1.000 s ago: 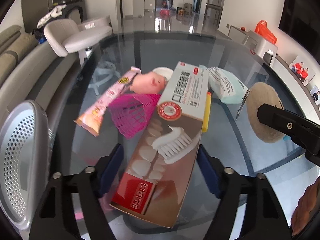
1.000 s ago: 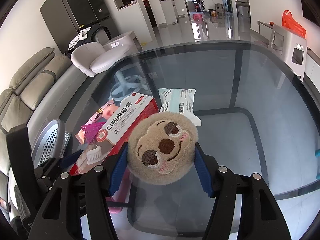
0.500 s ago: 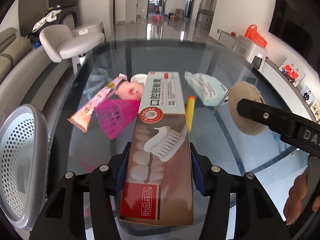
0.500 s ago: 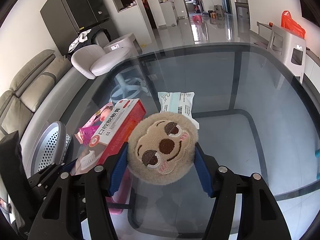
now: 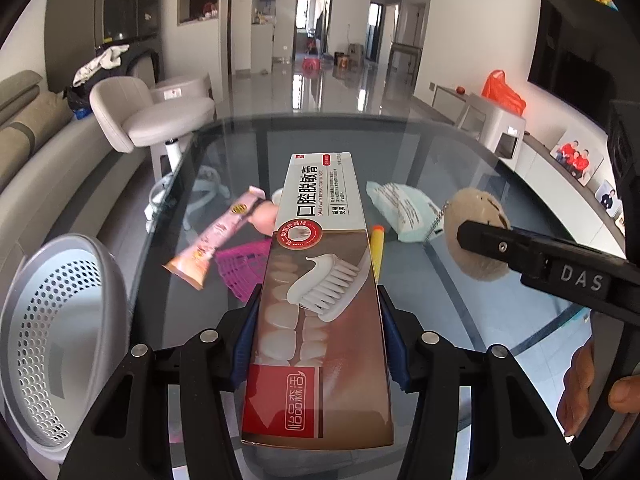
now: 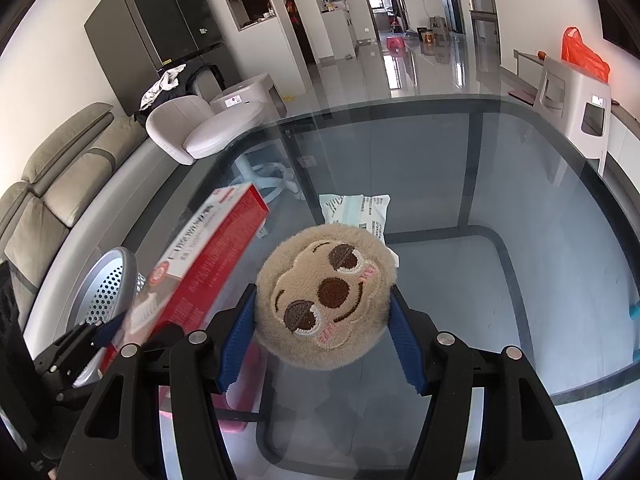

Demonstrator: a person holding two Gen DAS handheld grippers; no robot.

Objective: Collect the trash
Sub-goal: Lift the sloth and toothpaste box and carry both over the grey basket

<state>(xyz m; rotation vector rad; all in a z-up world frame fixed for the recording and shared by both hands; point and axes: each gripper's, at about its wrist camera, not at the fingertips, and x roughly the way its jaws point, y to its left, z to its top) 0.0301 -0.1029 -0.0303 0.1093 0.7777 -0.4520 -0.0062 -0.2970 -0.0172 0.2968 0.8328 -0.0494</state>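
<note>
A toothpaste box (image 5: 320, 300), printed with a toothbrush, teeth and Chinese characters above the words "ORAL CAVITY", sits clamped lengthwise in the left gripper (image 5: 318, 344), lifted clear of the glass table (image 5: 460, 160). Beyond the box lie a pink snack sachet (image 5: 218, 240), a pink mesh basket (image 5: 244, 266), a yellow marker (image 5: 376, 248) and a pale green tissue pack (image 5: 400, 212). Left of the box stands a perforated silver bin (image 5: 60, 340), nothing visible inside. The right gripper (image 6: 322, 332), marked "DAS", squeezes a round plush sloth face (image 6: 324, 296).
</note>
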